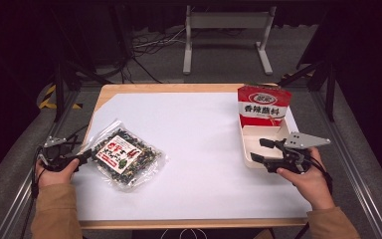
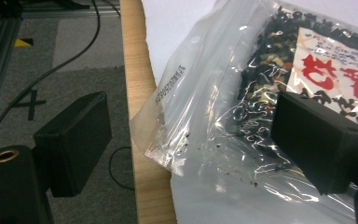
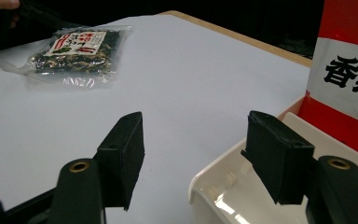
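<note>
The left gripper stands wide at the table's left edge, one jaw off the edge, the other over the clear bag of dried mix; nothing is pinched yet. The bag lies flat near the left edge, its empty sealed corner overhanging the wood. The right gripper also stands open and empty at the near end of the white tray by the right edge, where a red packet stands upright. Best to bring both pads onto that flat, empty margin, then close firmly, since the slick film could slip.
</note>
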A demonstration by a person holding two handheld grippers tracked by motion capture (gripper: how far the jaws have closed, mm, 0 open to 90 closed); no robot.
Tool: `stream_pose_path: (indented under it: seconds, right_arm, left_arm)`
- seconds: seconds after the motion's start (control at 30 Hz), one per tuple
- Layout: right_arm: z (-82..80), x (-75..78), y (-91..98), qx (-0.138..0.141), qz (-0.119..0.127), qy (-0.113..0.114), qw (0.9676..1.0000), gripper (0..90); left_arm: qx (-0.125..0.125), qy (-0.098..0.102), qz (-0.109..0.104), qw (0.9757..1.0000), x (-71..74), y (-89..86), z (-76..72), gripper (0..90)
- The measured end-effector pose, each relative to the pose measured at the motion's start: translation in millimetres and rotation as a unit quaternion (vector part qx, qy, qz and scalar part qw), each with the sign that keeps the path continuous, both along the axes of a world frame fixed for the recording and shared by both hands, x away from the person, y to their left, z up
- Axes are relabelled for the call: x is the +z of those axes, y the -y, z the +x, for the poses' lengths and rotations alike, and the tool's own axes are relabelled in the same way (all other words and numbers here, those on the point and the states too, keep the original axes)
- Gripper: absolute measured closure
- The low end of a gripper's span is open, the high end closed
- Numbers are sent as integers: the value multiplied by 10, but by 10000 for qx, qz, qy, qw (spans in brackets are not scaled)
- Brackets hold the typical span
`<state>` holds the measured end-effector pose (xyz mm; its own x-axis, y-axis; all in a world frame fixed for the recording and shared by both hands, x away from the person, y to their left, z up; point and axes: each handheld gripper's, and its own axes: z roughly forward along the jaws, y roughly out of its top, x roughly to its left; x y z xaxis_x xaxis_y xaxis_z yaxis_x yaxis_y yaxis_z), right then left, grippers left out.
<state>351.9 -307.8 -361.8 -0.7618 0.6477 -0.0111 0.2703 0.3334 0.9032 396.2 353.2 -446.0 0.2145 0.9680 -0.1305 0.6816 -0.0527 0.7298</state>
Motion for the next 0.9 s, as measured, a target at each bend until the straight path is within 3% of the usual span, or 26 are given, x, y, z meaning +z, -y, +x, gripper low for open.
stream_pose_path:
  seconds: [0.2, 0.27, 0.33, 0.73, 0.9]
  right_arm:
    - [-7, 4, 10, -5, 28, 38, 10000, 372]
    - [-8, 0, 14, -10, 33, 29, 10000, 372]
    - [-9, -3, 20, -16, 45, 18, 10000, 372]
    - [-15, -9, 24, -22, 71, 32, 10000, 371]
    - [-15, -9, 18, -10, 80, 42, 10000, 371]
  left_arm:
    - [-122, -257, -77, 9996, -36, 9, 46, 132]
    - [-103, -404, -289, 9987, -53, -9, 62, 115]
    - [-130, -528, -518, 9972, -67, -33, 62, 178]
    - [-140, -531, -696, 9961, -120, -67, 77, 135]
    - [-269, -495, -841, 9949, -138, -69, 76, 204]
